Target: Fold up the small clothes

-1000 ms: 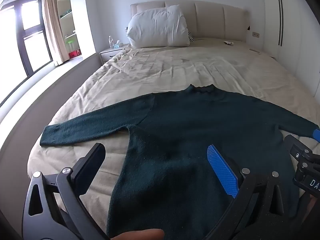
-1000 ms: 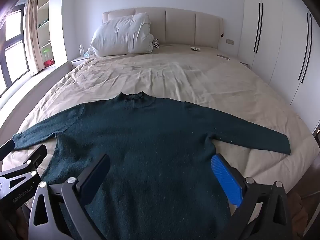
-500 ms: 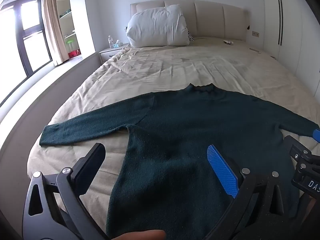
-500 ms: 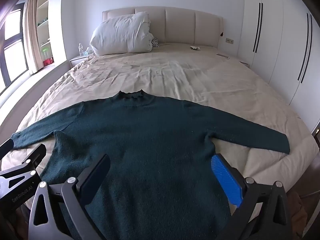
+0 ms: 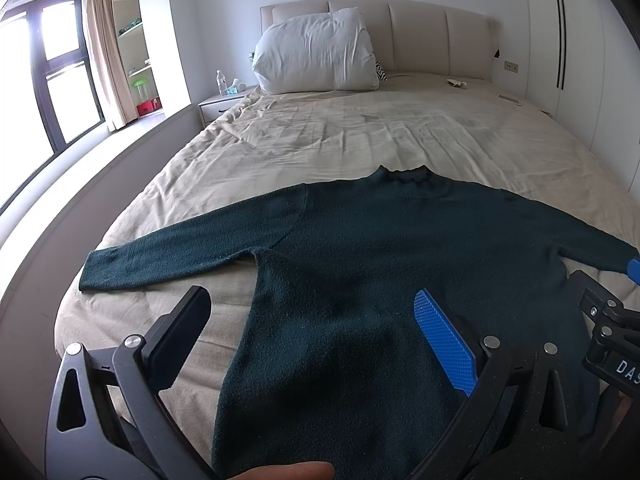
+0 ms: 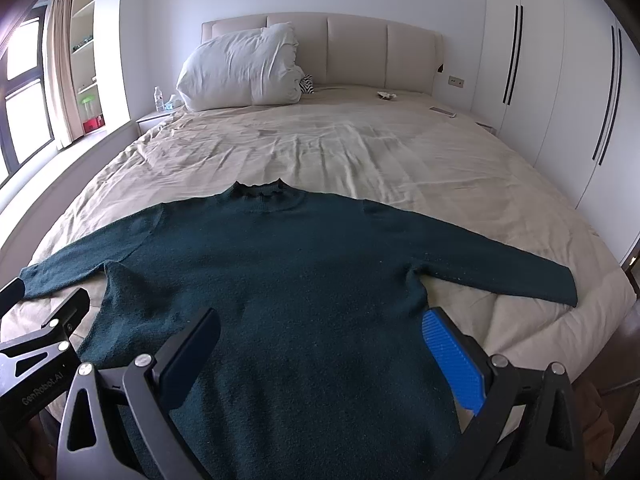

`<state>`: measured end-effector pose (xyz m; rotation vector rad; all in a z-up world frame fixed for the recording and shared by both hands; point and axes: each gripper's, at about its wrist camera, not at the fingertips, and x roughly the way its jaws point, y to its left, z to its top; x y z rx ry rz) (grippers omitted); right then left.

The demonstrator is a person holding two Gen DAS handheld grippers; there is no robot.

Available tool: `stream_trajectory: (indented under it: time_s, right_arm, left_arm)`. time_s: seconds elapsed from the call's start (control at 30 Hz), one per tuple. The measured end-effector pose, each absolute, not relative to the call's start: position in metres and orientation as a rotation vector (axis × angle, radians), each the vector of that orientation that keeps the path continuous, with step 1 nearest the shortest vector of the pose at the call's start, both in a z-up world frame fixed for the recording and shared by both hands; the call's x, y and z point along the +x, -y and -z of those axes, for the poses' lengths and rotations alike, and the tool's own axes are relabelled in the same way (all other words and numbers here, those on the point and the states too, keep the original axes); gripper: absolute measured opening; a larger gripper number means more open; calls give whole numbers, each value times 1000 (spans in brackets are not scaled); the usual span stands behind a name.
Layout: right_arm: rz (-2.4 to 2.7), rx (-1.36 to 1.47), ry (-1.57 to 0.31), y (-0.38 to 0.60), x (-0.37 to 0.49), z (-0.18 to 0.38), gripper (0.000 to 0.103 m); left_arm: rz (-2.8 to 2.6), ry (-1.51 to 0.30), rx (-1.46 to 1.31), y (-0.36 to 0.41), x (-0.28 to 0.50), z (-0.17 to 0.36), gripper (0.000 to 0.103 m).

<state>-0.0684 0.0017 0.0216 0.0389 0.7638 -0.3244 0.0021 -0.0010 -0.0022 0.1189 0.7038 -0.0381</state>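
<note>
The sweater's (image 6: 288, 280) hem runs off the bottom edge, under both tools. A small striped thing (image 6: 306, 85) hides behind the pillow (image 6: 240, 68); scraps by the headboard (image 6: 387, 96) are too small to tell.

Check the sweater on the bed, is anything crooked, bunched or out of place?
Nothing stands out. The dark green sweater lies flat on the beige bedsheet, both sleeves spread out sideways, collar toward the headboard. Both claws are open above its lower part, touching nothing.
</note>
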Motion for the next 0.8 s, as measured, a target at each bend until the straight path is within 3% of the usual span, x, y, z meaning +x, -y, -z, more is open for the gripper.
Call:
stream_trajectory:
  time_s: [0.8]
  right_arm:
    - [326, 38, -765, 1, -70, -20, 103]
  left_arm:
    - [37, -707, 120, 1, 2, 2, 103]
